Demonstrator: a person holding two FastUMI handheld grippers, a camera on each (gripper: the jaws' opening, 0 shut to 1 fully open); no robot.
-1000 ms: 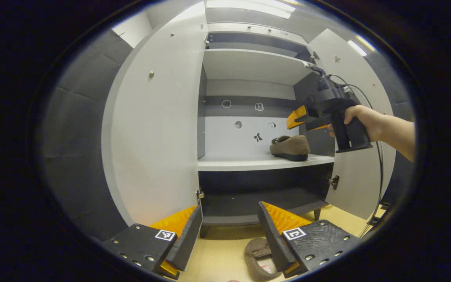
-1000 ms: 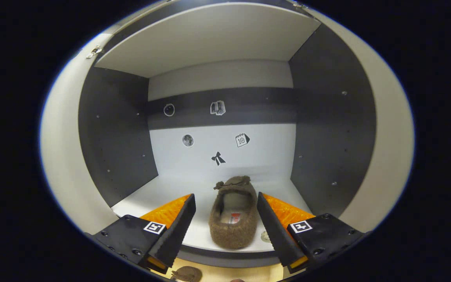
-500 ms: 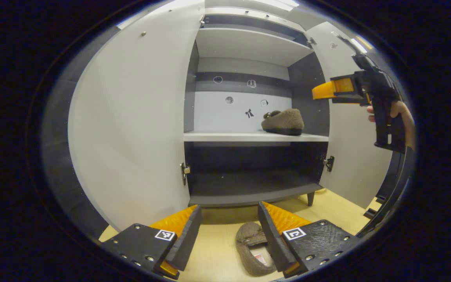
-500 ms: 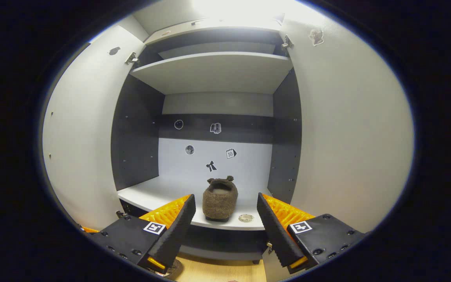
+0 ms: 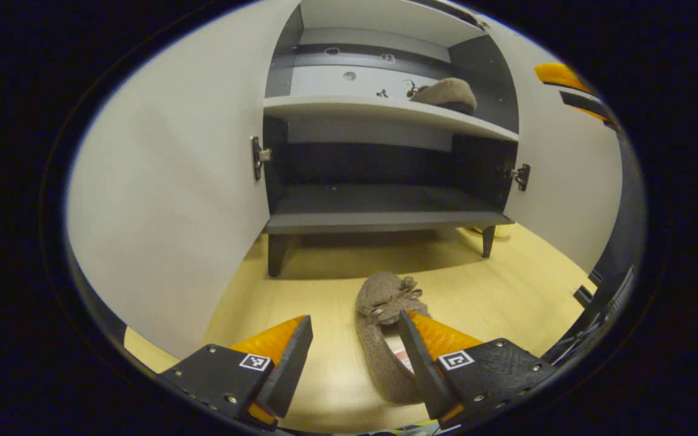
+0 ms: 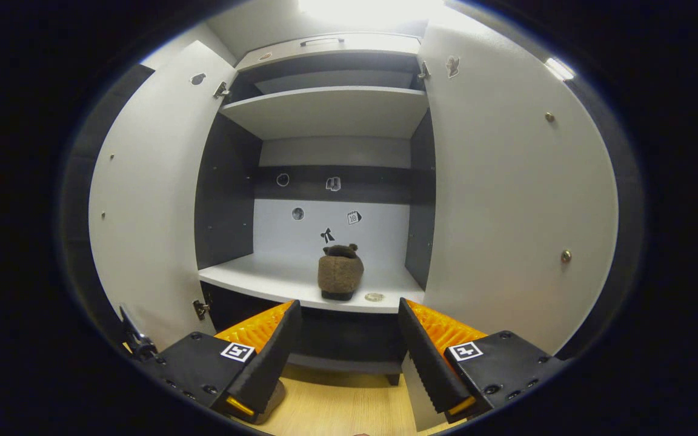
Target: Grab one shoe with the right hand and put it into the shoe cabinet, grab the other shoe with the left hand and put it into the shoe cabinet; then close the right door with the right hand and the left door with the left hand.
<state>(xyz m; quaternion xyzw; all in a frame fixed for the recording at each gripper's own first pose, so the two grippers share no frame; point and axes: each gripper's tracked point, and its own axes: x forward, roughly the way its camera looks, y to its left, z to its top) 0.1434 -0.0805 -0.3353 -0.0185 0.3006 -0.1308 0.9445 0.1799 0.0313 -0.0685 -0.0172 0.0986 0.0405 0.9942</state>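
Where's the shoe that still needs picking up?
In the left gripper view, the shoe lies on the floor before the cabinet, beneath the open left gripper.

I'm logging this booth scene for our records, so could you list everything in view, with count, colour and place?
shoe on the shelf: 1, brown and fuzzy, on the cabinet's white middle shelf, right of centre
shoe on the floor: 1, brown and fuzzy with a bow, lying in front of the cabinet
shoe cabinet: 1, white shelves and dark inner walls, standing on short legs
cabinet doors: 2, white, both swung open, left door and right door
stickers: several, small, on the cabinet's back wall
floor: 1, light wood
left gripper: 1, open, low over the shoe on the floor
right gripper: 1, open, facing the cabinet, holding nothing
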